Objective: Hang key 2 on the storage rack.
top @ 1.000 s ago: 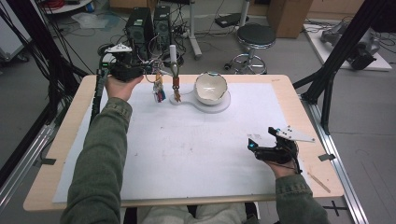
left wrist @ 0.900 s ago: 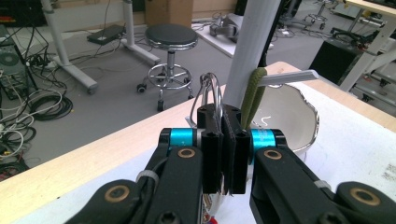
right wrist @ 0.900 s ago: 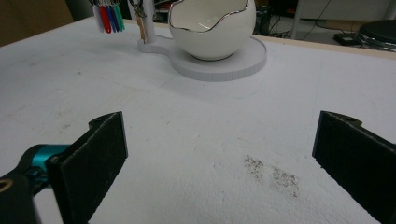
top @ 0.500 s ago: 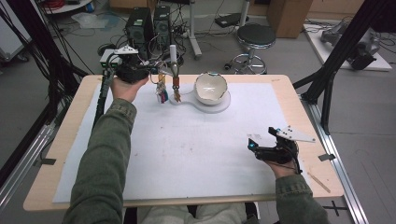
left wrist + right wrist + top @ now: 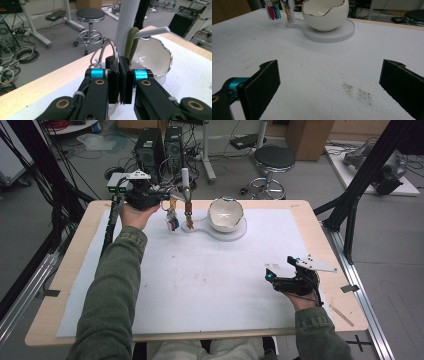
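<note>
Left gripper [image 5: 119,82] at the table's far left corner, jaws pressed together on a silver carabiner [image 5: 105,51] that loops up and left from the pads; beside a white post [image 5: 128,25]. Seen from above, same gripper [image 5: 165,200] held by a raised hand [image 5: 136,212], forearm stretched forward over the white mat [image 5: 200,285]. Carabiner and its coloured tags [image 5: 171,217] hanging from the post's arm, long axis vertical, tags pointing down, just left of the post [image 5: 186,190]. Post upright on a flat white base [image 5: 225,231]. White bowl [image 5: 226,214] with a wavy silver rim on that base, right of the post.

Right gripper [image 5: 329,82] low over the mat at near right, jaws spread wide, nothing between them, aimed toward the bowl [image 5: 325,15]. Right hand [image 5: 300,287] resting near the table's edge.
</note>
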`<state>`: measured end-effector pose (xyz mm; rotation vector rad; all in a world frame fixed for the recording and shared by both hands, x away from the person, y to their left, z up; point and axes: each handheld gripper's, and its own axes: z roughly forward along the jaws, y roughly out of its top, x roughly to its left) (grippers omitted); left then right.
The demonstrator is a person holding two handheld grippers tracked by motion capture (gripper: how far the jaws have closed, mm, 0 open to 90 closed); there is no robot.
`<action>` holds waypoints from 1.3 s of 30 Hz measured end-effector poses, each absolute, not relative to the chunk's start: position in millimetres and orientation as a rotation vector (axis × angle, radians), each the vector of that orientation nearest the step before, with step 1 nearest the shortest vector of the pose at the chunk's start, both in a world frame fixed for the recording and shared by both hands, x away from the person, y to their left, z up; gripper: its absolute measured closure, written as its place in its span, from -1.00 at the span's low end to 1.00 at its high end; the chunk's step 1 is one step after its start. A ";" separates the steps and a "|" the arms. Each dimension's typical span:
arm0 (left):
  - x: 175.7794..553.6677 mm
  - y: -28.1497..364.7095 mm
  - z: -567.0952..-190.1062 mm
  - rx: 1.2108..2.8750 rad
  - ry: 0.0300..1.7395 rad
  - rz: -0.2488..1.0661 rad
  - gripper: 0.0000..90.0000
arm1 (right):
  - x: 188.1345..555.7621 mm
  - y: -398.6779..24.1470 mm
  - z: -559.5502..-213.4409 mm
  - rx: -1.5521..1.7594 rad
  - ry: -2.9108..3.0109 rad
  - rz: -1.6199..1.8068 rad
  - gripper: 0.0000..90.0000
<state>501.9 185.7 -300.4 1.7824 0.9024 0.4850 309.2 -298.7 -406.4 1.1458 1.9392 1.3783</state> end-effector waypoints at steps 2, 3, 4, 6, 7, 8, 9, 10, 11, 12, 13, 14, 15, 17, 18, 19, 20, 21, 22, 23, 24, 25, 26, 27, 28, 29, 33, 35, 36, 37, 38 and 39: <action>502.2 185.9 -300.8 1.782 0.902 0.479 0.93 | 309.5 -298.8 -406.5 1.143 1.940 1.380 -0.95; 502.1 185.6 -300.8 1.787 0.903 0.482 0.93 | 309.1 -298.7 -406.5 1.146 1.940 1.379 -0.95; 502.4 184.7 -301.6 1.793 0.898 0.478 0.93 | 309.0 -298.5 -406.5 1.147 1.942 1.379 -0.95; 502.7 181.2 -303.9 1.827 0.891 0.480 0.93 | 309.2 -298.7 -406.5 1.145 1.940 1.380 -0.95; 502.8 179.2 -305.3 1.844 0.890 0.484 0.93 | 309.1 -298.7 -406.5 1.148 1.939 1.381 -0.95; 503.2 177.3 -306.8 1.856 0.888 0.481 0.93 | 309.1 -298.6 -406.4 1.149 1.939 1.381 -0.95; 503.5 175.9 -307.9 1.863 0.886 0.477 0.93 | 309.1 -298.7 -406.5 1.148 1.940 1.380 -0.95; 504.0 174.3 -308.9 1.861 0.883 0.468 0.93 | 309.2 -298.7 -406.5 1.147 1.940 1.381 -0.95; 504.3 172.9 -309.6 1.864 0.882 0.465 0.92 | 309.1 -298.7 -406.4 1.148 1.941 1.382 -0.95; 504.4 171.6 -310.2 1.867 0.884 0.464 0.92 | 309.0 -298.9 -406.4 1.148 1.941 1.381 -0.95; 504.6 170.7 -310.9 1.870 0.883 0.460 0.92 | 309.0 -299.0 -406.5 1.151 1.940 1.381 -0.95; 504.7 170.2 -311.3 1.874 0.880 0.454 0.91 | 309.0 -299.1 -406.6 1.152 1.941 1.382 -0.95; 504.4 169.9 -311.3 1.874 0.878 0.450 0.83 | 308.9 -299.2 -406.7 1.151 1.942 1.384 -0.95; 503.7 170.2 -309.9 1.865 0.889 0.448 0.51 | 308.7 -299.6 -406.8 1.150 1.942 1.384 -0.95; 503.4 171.1 -309.0 1.853 0.892 0.443 0.39 | 308.5 -299.9 -406.8 1.153 1.940 1.384 -0.95; 503.2 172.5 -308.0 1.835 0.894 0.432 0.30 | 308.4 -300.0 -406.8 1.151 1.941 1.385 -0.95; 503.2 173.8 -307.3 1.822 0.895 0.416 0.23 | 308.2 -300.0 -406.7 1.154 1.940 1.387 -0.95; 503.2 175.8 -306.5 1.814 0.893 0.406 0.18 | 308.0 -300.2 -406.6 1.153 1.941 1.387 -0.95; 502.3 176.7 -305.5 1.810 0.901 0.417 0.08 | 307.9 -300.1 -406.6 1.153 1.941 1.390 -0.95; 501.8 177.0 -304.8 1.810 0.903 0.425 -0.03 | 308.1 -300.4 -406.5 1.148 1.939 1.388 -0.95; 501.3 177.0 -304.0 1.810 0.910 0.432 -0.13 | 308.2 -300.6 -406.6 1.147 1.937 1.387 -0.95; 500.3 176.7 -303.1 1.809 0.917 0.441 -0.25 | 308.2 -300.7 -406.6 1.148 1.937 1.388 -0.95; 499.6 176.7 -302.4 1.807 0.920 0.446 -0.33 | 308.2 -300.8 -406.6 1.149 1.935 1.390 -0.95; 499.0 176.6 -301.8 1.804 0.920 0.444 -0.39 | 308.2 -300.8 -406.6 1.154 1.935 1.392 -0.95; 498.7 176.6 -301.4 1.803 0.920 0.445 -0.45 | 308.0 -300.7 -406.5 1.159 1.935 1.393 -0.95; 497.9 176.0 -300.7 1.802 0.924 0.447 -0.52 | 308.0 -300.7 -406.5 1.159 1.936 1.394 -0.95; 496.0 175.1 -299.5 1.805 0.928 0.459 -0.67 | 308.0 -300.7 -406.5 1.160 1.934 1.394 -0.95; 494.7 175.0 -298.2 1.808 0.931 0.467 -0.71 | 308.2 -301.0 -406.8 1.160 1.937 1.393 -0.95; 494.2 175.0 -297.8 1.808 0.932 0.470 -0.74 | 308.4 -301.0 -407.0 1.163 1.937 1.392 -0.95; 493.5 174.8 -297.1 1.804 0.939 0.477 -0.78 | 308.6 -301.2 -407.2 1.163 1.937 1.391 -0.95; 492.7 175.1 -296.5 1.801 0.945 0.485 -0.86 | 308.6 -301.3 -407.2 1.165 1.936 1.392 -0.95; 491.2 175.9 -295.8 1.796 0.955 0.496 -0.90 | 308.6 -301.3 -407.2 1.167 1.935 1.395 -0.95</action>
